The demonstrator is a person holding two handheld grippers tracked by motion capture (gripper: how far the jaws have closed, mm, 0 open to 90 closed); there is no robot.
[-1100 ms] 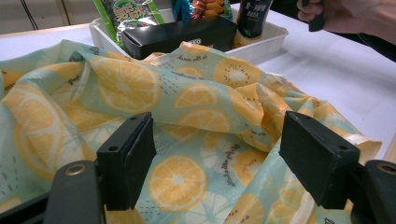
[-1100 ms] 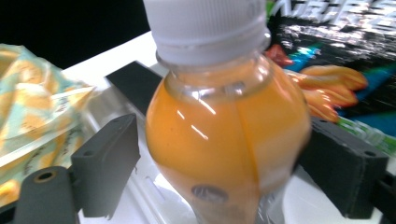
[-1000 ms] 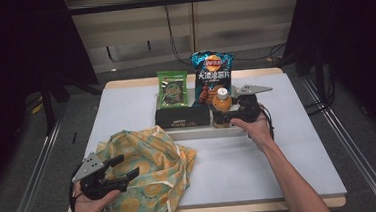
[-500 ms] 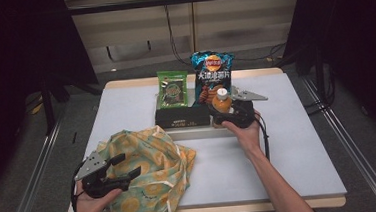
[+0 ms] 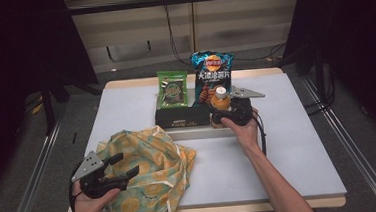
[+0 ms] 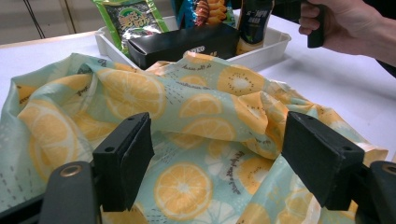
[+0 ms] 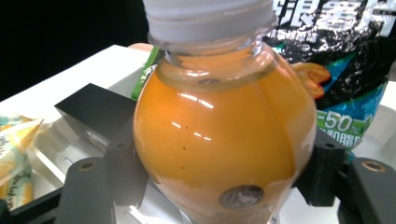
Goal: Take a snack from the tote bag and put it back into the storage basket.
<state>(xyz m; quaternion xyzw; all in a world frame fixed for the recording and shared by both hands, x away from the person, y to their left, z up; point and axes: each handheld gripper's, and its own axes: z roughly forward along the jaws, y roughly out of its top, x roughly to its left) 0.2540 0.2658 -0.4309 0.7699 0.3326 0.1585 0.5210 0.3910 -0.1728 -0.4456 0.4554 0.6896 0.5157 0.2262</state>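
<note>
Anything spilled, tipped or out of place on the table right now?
Nothing stands out. The orange bottle stands upright and capped in the white tray, the right claw closing around it; the fruit-print bag lies crumpled.

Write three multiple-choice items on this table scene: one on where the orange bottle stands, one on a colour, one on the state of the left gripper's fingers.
1. Where does the orange bottle stand?
A. In the white tray, beside the black box
B. On the patterned cloth
C. On the floor

2. What colour is the bottle's cap?
A. Red
B. White
C. Black

3. How do the left gripper fingers stand?
A. Clamped shut on the black box
B. Apart, over the citrus-print cloth
C. Closed around the green packet

Answers:
1 A: the left gripper view shows the bottle inside the tray, next to the box, with the right gripper around it.
2 B: the right gripper view shows a white cap above the orange liquid.
3 B: the left gripper view shows a wide gap between both fingers, with cloth lying behind them.
</note>
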